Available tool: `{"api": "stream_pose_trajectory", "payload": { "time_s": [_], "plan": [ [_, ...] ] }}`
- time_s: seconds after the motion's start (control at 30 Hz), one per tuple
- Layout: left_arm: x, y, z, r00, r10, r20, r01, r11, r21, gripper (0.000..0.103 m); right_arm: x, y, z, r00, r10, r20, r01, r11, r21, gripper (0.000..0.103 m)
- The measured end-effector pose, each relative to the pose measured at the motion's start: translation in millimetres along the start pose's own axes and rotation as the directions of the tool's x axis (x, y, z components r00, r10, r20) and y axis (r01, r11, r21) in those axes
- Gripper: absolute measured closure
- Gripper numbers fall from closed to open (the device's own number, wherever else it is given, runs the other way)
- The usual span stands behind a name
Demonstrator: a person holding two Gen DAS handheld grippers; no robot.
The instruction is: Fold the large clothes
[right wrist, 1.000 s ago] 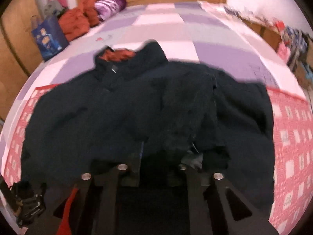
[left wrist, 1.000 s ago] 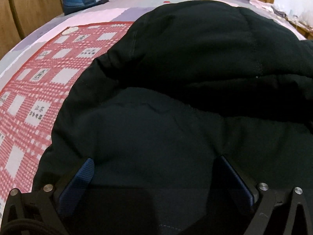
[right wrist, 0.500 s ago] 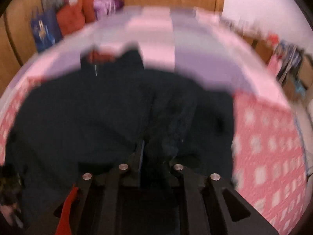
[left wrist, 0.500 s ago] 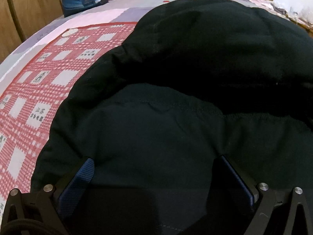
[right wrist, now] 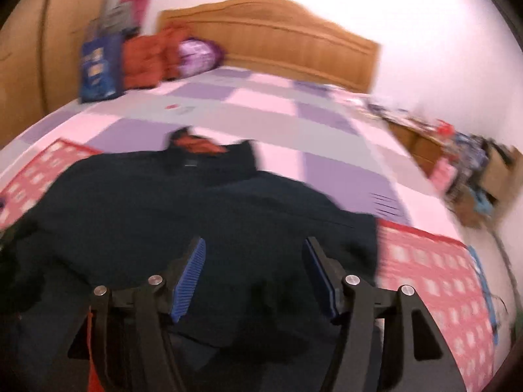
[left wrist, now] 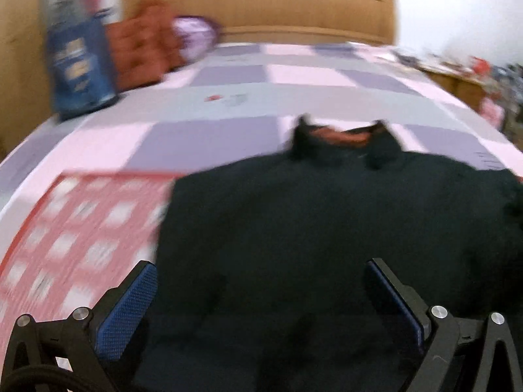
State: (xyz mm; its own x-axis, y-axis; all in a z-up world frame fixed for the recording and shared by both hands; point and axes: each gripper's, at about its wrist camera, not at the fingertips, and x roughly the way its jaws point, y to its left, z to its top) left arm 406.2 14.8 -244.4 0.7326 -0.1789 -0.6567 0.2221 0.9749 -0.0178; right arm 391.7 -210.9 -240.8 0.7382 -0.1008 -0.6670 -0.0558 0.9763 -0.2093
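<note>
A large dark jacket [left wrist: 327,228] with an orange-lined collar [left wrist: 343,137] lies spread on the bed, collar toward the headboard. It also shows in the right wrist view [right wrist: 196,215]. My left gripper [left wrist: 258,277] is open and empty, raised above the jacket's lower part. My right gripper [right wrist: 253,261] is open and empty, above the jacket's lower right part, where a sleeve lies folded across the body. Both views are blurred by motion.
The bed has a lilac and pink checked quilt [left wrist: 228,104] and a red checked cover [left wrist: 65,228] under the jacket. A blue bag [left wrist: 81,65], orange clothes [left wrist: 140,49] and a purple bundle [left wrist: 196,32] sit by the wooden headboard [left wrist: 261,9]. Clutter lines the right side [right wrist: 457,163].
My right gripper has opened and let go of the jacket fabric it held. Both grippers have lifted and tilted up, so the headboard is now in view.
</note>
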Motion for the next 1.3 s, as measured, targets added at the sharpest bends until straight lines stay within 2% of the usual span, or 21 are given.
{"api": "stream_pose_trajectory", "payload": {
  "time_s": [0.1, 0.17, 0.23, 0.27, 0.3, 0.33, 0.37, 0.43, 0.5, 0.57, 0.7, 0.83, 0.9, 0.97, 1.0, 1.03, 1.07, 1.13, 1.2, 1.23, 1.3],
  "plan": [
    [46, -13, 30, 0.997, -0.002, -0.083, 0.005, 0.999, 0.042, 0.0, 22, 31, 11, 1.0, -0.002, 0.004, 0.003, 0.997, -0.079, 0.038],
    [87, -3, 40, 0.985, 0.078, -0.156, -0.073, 0.997, 0.037, 0.0, 46, 37, 14, 0.999, -0.033, -0.027, 0.029, 0.993, -0.115, 0.038],
    [121, 21, 29, 0.955, 0.145, -0.259, -0.147, 0.989, 0.012, 0.0, 85, 21, 5, 0.982, -0.105, -0.157, 0.086, 0.989, -0.119, 0.038],
    [130, 39, 24, 0.95, 0.126, -0.286, -0.143, 0.989, -0.039, 0.0, 98, -4, -3, 0.978, -0.065, -0.2, 0.06, 0.998, -0.028, 0.038],
    [134, 51, 21, 0.949, 0.125, -0.29, -0.153, 0.985, -0.076, 0.0, 99, -32, -10, 0.981, -0.046, -0.188, 0.062, 0.995, 0.075, 0.038],
    [136, 70, 14, 0.945, 0.145, -0.292, -0.188, 0.974, -0.123, 0.0, 101, -49, -14, 0.98, -0.058, -0.189, 0.081, 0.99, 0.118, 0.038],
    [137, 86, 6, 0.945, 0.153, -0.287, -0.205, 0.966, -0.159, 0.0, 102, -64, -21, 0.977, -0.093, -0.194, 0.119, 0.985, 0.128, 0.038],
    [142, 100, -7, 0.941, 0.164, -0.294, -0.222, 0.96, -0.173, 0.0, 103, -78, -34, 0.976, -0.09, -0.198, 0.113, 0.988, 0.109, 0.038],
    [146, 97, -11, 0.939, 0.182, -0.291, -0.235, 0.959, -0.157, 0.0, 105, -77, -38, 0.977, -0.085, -0.195, 0.105, 0.99, 0.098, 0.038],
    [148, 86, -12, 0.936, 0.229, -0.269, -0.26, 0.962, -0.087, 0.0, 111, -80, -42, 0.978, -0.067, -0.199, 0.096, 0.986, 0.138, 0.038],
    [148, 92, -10, 0.935, 0.199, -0.293, -0.234, 0.968, -0.09, 0.0, 119, -85, -46, 0.979, -0.037, -0.199, 0.068, 0.986, 0.153, 0.038],
    [129, 83, 3, 0.927, 0.236, -0.29, -0.262, 0.964, -0.053, 0.001, 120, -85, -42, 0.977, -0.03, -0.21, 0.061, 0.988, 0.145, 0.038],
    [106, 64, 14, 0.964, 0.174, -0.201, -0.181, 0.983, -0.015, 0.002, 111, -82, -37, 0.976, -0.057, -0.211, 0.085, 0.988, 0.127, 0.038],
    [86, 37, 25, 0.987, 0.118, -0.105, -0.114, 0.993, 0.042, 0.001, 91, -67, -25, 0.974, -0.147, -0.172, 0.16, 0.985, 0.065, 0.037],
    [82, 28, 29, 0.993, 0.079, -0.088, -0.075, 0.996, 0.049, 0.001, 79, -57, -17, 0.983, -0.142, -0.115, 0.149, 0.987, 0.057, 0.035],
    [81, 10, 36, 0.996, -0.005, -0.088, 0.009, 0.999, 0.047, 0.001, 71, -48, -11, 0.99, -0.121, -0.074, 0.125, 0.991, 0.052, 0.035],
    [85, -3, 41, 0.993, -0.05, -0.106, 0.055, 0.997, 0.046, 0.001, 66, -34, -1, 0.995, -0.089, -0.04, 0.091, 0.995, 0.043, 0.035],
    [94, -27, 41, 0.985, -0.095, -0.144, 0.104, 0.993, 0.058, 0.001, 73, -9, 13, 0.998, 0.007, -0.065, -0.004, 0.999, 0.048, 0.035],
    [109, -46, 31, 0.98, -0.064, -0.19, 0.086, 0.99, 0.109, 0.0, 84, 3, 15, 0.994, 0.03, -0.107, -0.025, 0.999, 0.048, 0.035],
    [120, -48, 23, 0.975, -0.024, -0.222, 0.057, 0.988, 0.143, 0.0, 93, 6, 9, 0.989, -0.009, -0.144, 0.012, 1.0, 0.025, 0.035],
    [125, -32, 13, 0.974, -0.026, -0.223, 0.055, 0.99, 0.128, 0.0, 101, -15, -12, 0.981, -0.041, -0.189, 0.051, 0.997, 0.05, 0.035]
  ]
}}
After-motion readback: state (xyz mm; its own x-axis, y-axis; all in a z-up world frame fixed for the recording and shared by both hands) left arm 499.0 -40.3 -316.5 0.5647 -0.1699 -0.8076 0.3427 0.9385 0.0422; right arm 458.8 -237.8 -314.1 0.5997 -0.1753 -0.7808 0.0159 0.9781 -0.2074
